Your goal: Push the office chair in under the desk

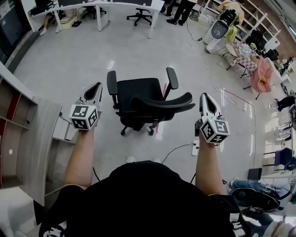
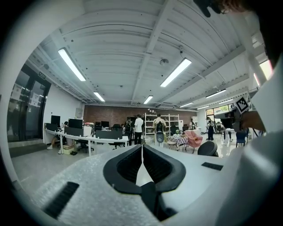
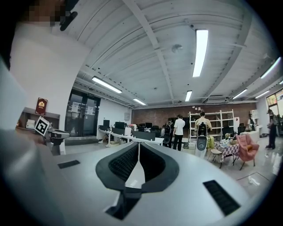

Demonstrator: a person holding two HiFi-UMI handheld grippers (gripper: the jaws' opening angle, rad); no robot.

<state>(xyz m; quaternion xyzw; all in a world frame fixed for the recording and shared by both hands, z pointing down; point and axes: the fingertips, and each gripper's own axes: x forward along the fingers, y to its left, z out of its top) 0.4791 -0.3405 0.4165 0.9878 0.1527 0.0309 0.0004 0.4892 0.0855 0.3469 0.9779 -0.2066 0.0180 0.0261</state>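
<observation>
The black office chair [image 1: 138, 104] stands on the grey floor just ahead of me, its curved backrest [image 1: 159, 104] toward me and its armrests pointing away. My left gripper [image 1: 98, 86] hovers left of the chair's left armrest, apart from it, jaws shut on nothing. To the right of the backrest, also clear of it, my right gripper [image 1: 205, 96] is shut and empty too. In the left gripper view the shut jaws [image 2: 142, 148] point into the room; the right gripper view shows the same [image 3: 139, 145]. A grey wood-look desk [image 1: 39, 143] lies at my left.
Long white desks [image 1: 104, 7] with another chair [image 1: 140, 16] run along the far side. People stand at the back [image 1: 180, 11]. A white machine [image 1: 221, 28], a pink chair [image 1: 262, 76] and shelves crowd the right. A cable and power strip [image 1: 194, 147] lie on the floor near my right.
</observation>
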